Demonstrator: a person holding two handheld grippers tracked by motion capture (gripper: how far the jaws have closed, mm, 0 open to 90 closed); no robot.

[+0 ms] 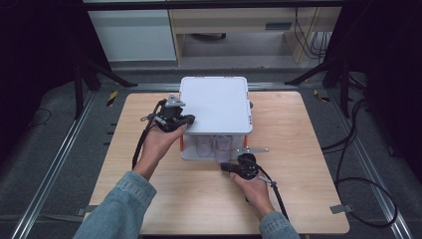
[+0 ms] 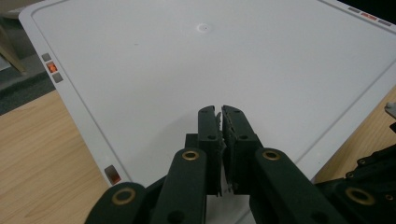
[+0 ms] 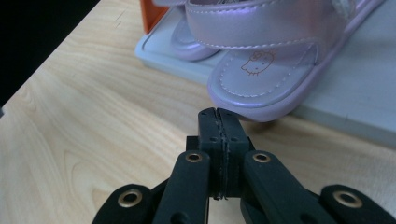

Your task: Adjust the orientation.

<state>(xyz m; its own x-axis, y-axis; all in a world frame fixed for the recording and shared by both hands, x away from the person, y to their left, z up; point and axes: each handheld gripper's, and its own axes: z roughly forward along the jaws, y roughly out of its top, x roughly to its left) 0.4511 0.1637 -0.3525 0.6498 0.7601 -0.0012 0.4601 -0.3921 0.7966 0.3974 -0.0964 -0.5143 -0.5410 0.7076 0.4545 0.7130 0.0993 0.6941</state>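
On the white shelf (image 3: pixel 336 93), a glossy lilac sandal (image 3: pixel 266 70) overhangs the edge.

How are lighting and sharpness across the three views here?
High view: table evenly lit, dark surroundings, slightly soft. Left gripper view: white lid bright and nearly featureless, left gripper sharp. Right gripper view: right gripper and lilac sandal crisp, black corner at upper left.

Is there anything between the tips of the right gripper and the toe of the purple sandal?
No. In the right gripper view, the shut right gripper almost reaches the purple sandal; just a thin strip of bare wooden table separates them.
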